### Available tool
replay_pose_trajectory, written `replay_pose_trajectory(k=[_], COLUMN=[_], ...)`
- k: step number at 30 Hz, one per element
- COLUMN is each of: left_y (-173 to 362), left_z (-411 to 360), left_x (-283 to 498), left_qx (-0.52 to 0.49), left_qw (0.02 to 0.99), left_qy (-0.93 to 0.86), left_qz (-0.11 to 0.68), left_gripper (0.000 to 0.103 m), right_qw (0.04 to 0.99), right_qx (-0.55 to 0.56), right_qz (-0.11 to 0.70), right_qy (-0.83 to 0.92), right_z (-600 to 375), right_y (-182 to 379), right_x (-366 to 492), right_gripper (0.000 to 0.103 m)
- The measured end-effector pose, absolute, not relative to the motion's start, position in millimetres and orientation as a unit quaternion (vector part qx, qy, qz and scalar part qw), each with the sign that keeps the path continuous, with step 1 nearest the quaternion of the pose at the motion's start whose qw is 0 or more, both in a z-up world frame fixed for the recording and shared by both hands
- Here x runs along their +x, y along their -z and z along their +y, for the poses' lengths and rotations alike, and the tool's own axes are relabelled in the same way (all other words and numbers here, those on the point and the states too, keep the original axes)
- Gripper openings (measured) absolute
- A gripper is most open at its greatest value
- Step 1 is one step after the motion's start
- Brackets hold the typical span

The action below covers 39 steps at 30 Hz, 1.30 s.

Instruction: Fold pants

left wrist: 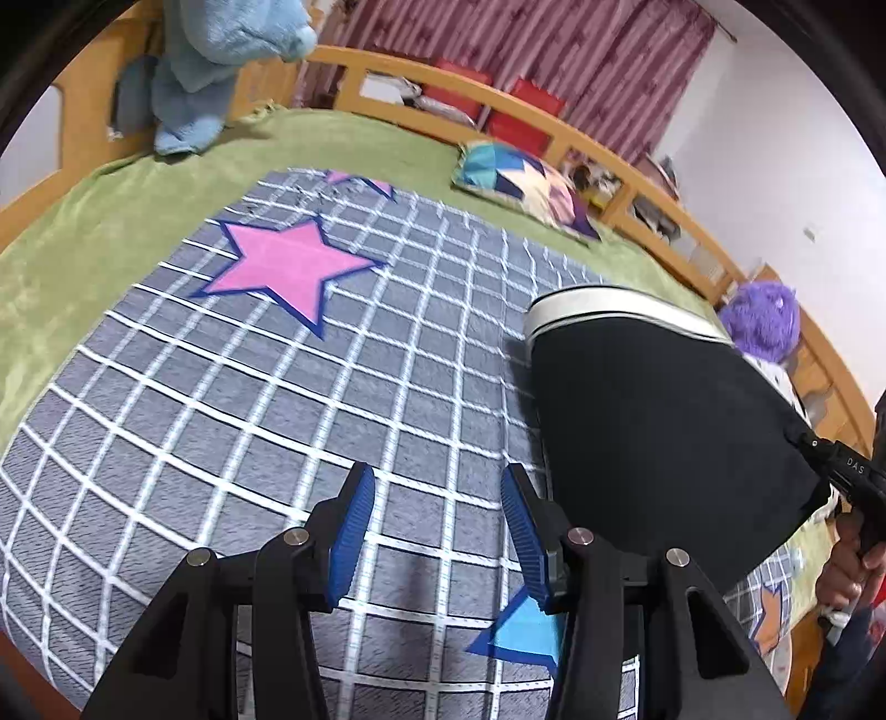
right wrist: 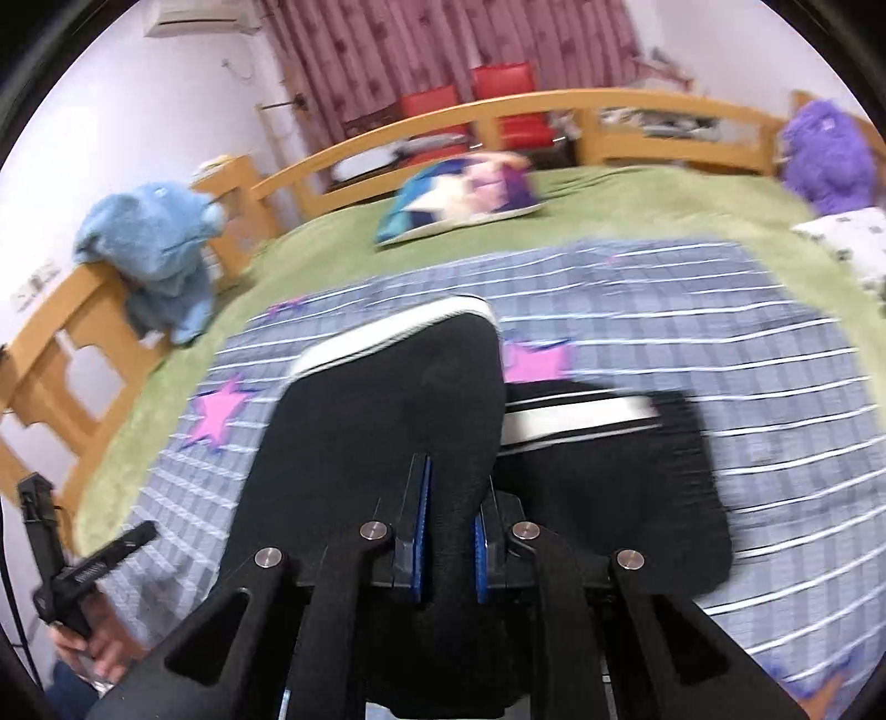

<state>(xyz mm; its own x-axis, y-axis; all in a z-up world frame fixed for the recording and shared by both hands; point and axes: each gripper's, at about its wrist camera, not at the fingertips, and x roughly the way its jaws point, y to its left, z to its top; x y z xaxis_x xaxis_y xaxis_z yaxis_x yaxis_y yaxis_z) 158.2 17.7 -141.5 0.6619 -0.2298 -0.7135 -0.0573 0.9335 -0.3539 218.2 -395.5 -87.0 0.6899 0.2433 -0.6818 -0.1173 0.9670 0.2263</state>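
A big bed with a curved wooden rail [right wrist: 498,108] is filling the room. A green blanket [left wrist: 83,266] is lying over it. Dark pink striped curtains [right wrist: 387,50] are hanging behind two red chairs [right wrist: 501,88]. A white air conditioner [right wrist: 199,14] is sitting high on the pale wall [right wrist: 138,122].
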Motion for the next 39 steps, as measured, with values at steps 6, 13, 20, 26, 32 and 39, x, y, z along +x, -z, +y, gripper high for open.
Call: replay_pose_trajectory(k=[6,13,20,26,32,39], left_y=[144,124,158,168,142,139], left_z=[-7,-67,-146,-146,-116,-100], left_x=[161,167,167,166,180,188], left_qx=[-0.149,-0.151,-0.087,-0.089,-0.120,-0.130], left_qw=[0.886,0.872,0.853,0.843,0.858,0.862], left_qy=[0.093,0.155,0.176,0.187,0.164,0.152], left_qz=[0.430,0.438,0.484,0.497,0.472,0.466], left_gripper=[0.045,0.045,0.049,0.054,0.052,0.052], right_qw=[0.896,0.909,0.924,0.903,0.929,0.910], right_qx=[0.075,0.085,0.049,0.021,0.048,0.072], right_qz=[0.437,0.408,0.378,0.429,0.363,0.406], right_qy=[0.000,0.006,-0.039,-0.032,-0.045,-0.044], right_z=[-477,-488,-462,-461,-480,-487], right_y=[151,151,148,187,138,171], right_x=[208,182,151,148,178,257], right_gripper=[0.012,0.018,0.024,0.024,0.051,0.009])
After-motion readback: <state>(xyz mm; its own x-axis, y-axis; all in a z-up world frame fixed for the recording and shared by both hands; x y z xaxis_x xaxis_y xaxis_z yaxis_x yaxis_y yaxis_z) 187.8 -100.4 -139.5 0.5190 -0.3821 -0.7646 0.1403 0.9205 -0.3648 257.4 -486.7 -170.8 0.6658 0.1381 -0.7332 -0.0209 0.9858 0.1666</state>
